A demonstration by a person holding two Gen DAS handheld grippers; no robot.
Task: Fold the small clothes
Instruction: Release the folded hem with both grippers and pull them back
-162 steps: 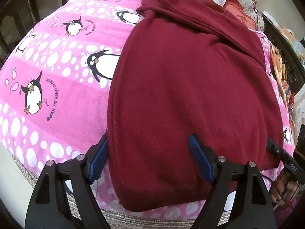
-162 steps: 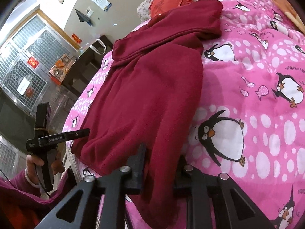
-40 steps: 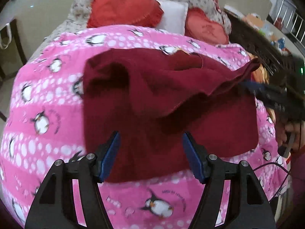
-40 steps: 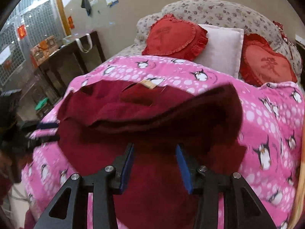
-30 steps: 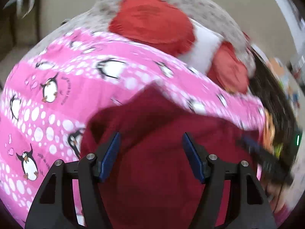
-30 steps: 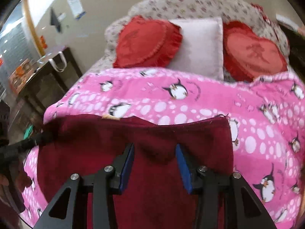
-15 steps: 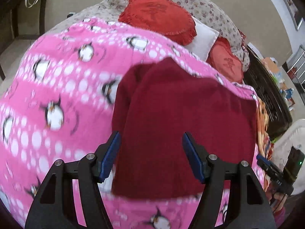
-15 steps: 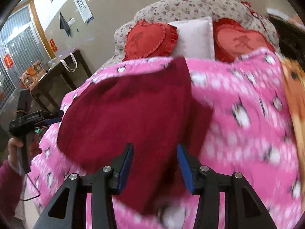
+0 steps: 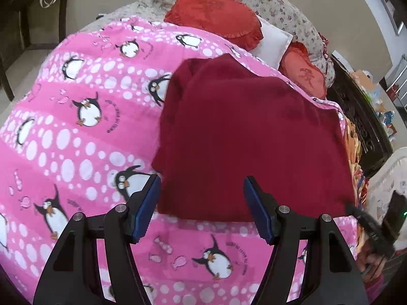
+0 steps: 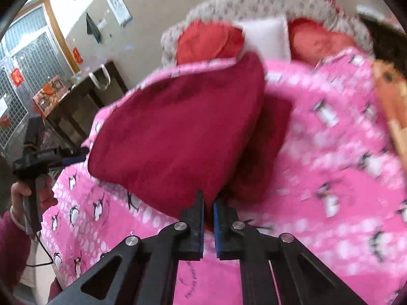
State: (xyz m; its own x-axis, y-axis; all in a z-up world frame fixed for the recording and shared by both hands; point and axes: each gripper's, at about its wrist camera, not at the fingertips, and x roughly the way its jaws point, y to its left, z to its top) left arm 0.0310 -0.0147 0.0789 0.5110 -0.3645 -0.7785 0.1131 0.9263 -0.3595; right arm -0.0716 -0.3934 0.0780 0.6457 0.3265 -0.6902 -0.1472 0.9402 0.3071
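Observation:
A dark red garment (image 9: pixel 249 137) lies folded in half on the pink penguin blanket (image 9: pixel 76 132). My left gripper (image 9: pixel 202 203) is open, its blue pads on either side of the garment's near left corner, holding nothing. In the right wrist view, my right gripper (image 10: pixel 208 207) is shut on the near right corner of the red garment (image 10: pixel 183 132). The right gripper also shows at the far right of the left wrist view (image 9: pixel 366 222), at the garment's corner. The left gripper shows at the left of the right wrist view (image 10: pixel 51 156).
Two red heart-shaped cushions (image 9: pixel 216 15) and a white pillow (image 9: pixel 272 43) lie at the head of the bed. A dark table (image 10: pixel 81 99) stands left of the bed. Dark carved furniture (image 9: pixel 361 127) and an orange patterned cloth (image 9: pixel 353 150) lie along the right side.
The garment's lower half was carried up over its top half and now lies folded. My left gripper stays open. My right gripper has closed on the garment's near right corner.

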